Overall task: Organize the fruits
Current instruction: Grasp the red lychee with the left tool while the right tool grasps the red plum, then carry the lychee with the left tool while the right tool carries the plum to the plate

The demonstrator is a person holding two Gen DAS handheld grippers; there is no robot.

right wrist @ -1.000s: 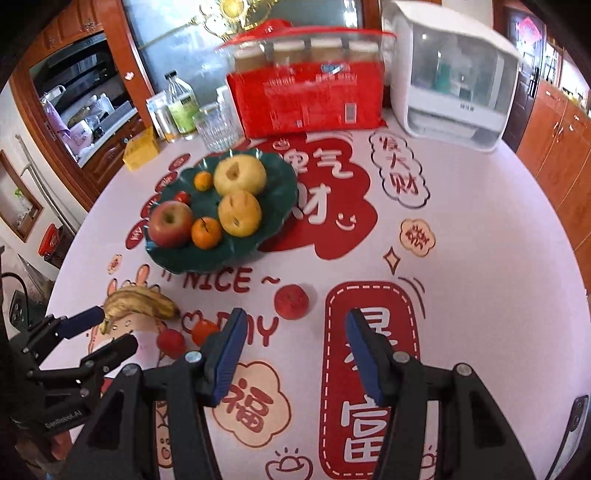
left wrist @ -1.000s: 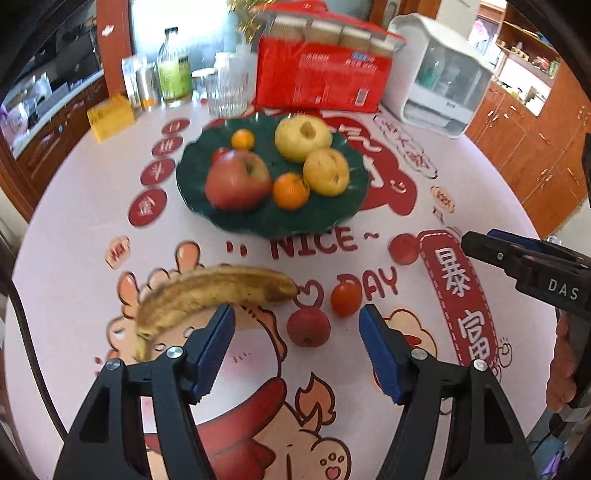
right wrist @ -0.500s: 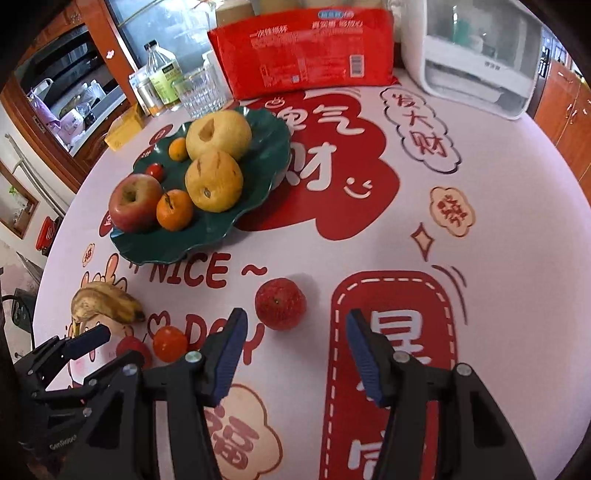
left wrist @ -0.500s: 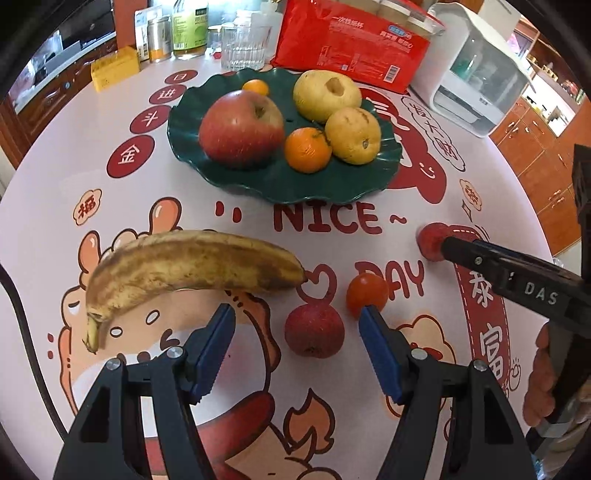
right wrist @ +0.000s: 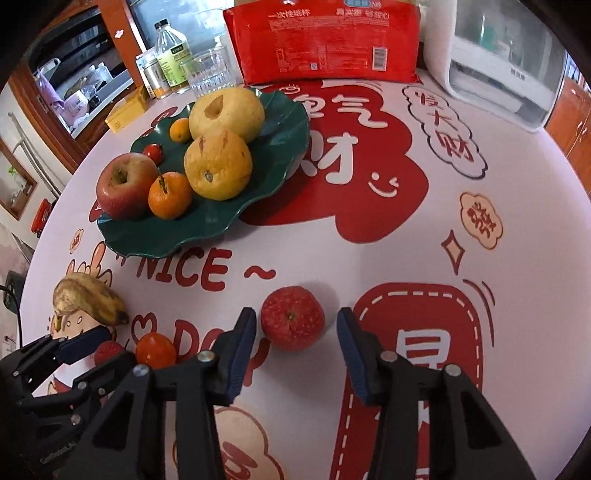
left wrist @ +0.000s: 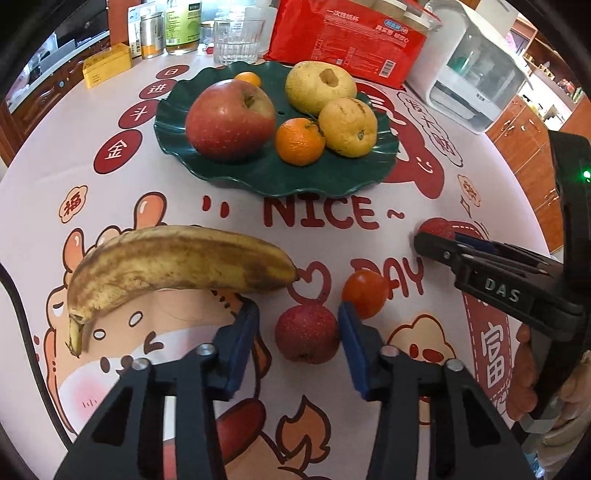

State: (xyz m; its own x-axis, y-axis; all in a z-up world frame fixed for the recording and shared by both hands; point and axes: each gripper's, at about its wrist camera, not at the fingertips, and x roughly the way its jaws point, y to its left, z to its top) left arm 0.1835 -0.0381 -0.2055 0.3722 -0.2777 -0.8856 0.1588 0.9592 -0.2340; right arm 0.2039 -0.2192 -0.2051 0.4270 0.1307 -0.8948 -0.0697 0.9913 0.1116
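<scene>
My left gripper [left wrist: 297,332] points down at the table, its jaws closing around a small red fruit [left wrist: 306,332]; the right pad touches it and a gap shows at the left pad. A spotted banana [left wrist: 177,258] and a small tomato [left wrist: 364,291] lie just beyond. My right gripper [right wrist: 295,343] is closing too, with a second small red fruit [right wrist: 291,317] between its tips, gaps on both sides. The green plate [left wrist: 229,177] holds an apple [left wrist: 231,118], two yellow pears [left wrist: 319,86], a tangerine [left wrist: 299,140] and smaller fruit.
Along the far edge of the table stand a red packet [left wrist: 347,40], a drinking glass [left wrist: 236,40], jars and a bottle [left wrist: 183,26], a yellow box [left wrist: 107,68] and a white appliance [left wrist: 476,74]. A person's hand [left wrist: 576,406] shows at the right.
Both grippers have sunk toward the table and come closer to the small red fruits. Both pairs of jaws have narrowed around them.
</scene>
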